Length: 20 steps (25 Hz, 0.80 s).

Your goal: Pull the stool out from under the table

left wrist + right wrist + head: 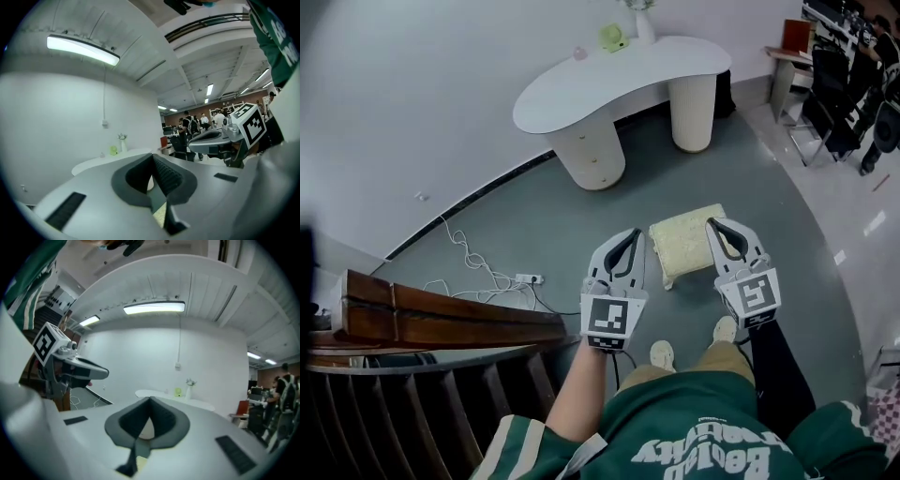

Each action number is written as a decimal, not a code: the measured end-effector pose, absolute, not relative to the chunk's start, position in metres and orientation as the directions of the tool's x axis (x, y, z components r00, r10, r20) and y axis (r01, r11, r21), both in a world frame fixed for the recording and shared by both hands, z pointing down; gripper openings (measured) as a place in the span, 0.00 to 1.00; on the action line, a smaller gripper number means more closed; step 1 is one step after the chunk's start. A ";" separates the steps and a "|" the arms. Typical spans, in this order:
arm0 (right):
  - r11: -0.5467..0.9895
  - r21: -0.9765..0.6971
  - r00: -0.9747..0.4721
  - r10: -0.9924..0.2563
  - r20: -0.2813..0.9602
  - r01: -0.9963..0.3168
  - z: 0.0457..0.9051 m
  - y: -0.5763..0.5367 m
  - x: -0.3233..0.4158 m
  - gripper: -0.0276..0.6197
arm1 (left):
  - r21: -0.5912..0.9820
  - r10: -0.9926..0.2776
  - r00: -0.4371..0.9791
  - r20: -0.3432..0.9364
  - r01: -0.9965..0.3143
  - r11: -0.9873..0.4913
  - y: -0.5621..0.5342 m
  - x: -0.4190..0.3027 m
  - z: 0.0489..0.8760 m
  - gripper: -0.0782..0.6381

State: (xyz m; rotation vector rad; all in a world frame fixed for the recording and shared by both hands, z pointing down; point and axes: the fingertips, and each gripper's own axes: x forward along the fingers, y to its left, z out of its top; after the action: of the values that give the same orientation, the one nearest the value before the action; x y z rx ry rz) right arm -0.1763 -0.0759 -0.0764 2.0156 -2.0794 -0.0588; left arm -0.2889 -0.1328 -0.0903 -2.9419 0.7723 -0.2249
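Note:
A cream cushioned stool [686, 242] stands on the grey floor, apart from the white curved table [619, 80] beyond it. My left gripper [635, 234] hangs above the stool's left edge, shut and empty. Over the stool's right edge my right gripper [712, 225] is also shut, holding nothing. In the left gripper view the closed jaws [152, 157] point level toward the table [108, 161], and a sliver of the stool [160, 216] shows below. The right gripper view shows its jaws [150, 400] closed, with the table [197, 403] ahead.
A power strip with white cables [528, 278] lies on the floor at the left. A dark wooden railing [441, 319] fills the lower left. Black chairs [834, 112] stand at the upper right. A vase and a green object [614, 37] sit on the table. The person's shoes [662, 354] are just behind the stool.

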 end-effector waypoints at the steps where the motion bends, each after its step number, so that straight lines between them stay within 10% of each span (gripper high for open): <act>1: 0.040 0.201 -0.008 -0.987 0.159 -0.979 -0.076 -0.076 -0.179 0.05 | -0.146 -0.507 0.855 0.109 -0.491 -0.859 -0.134 -0.296 -0.093 0.11; 20: -0.011 0.270 0.046 -0.991 0.124 -0.963 -0.102 -0.076 -0.196 0.05 | -0.142 -0.555 0.831 0.037 -0.546 -0.826 -0.154 -0.334 -0.107 0.11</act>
State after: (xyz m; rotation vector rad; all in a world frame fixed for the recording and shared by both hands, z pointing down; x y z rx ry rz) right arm -0.1965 -0.0756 -0.1015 2.0470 -1.9878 -0.1444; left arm -0.3338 -0.1535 -0.1067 -2.8853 0.8713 -0.1162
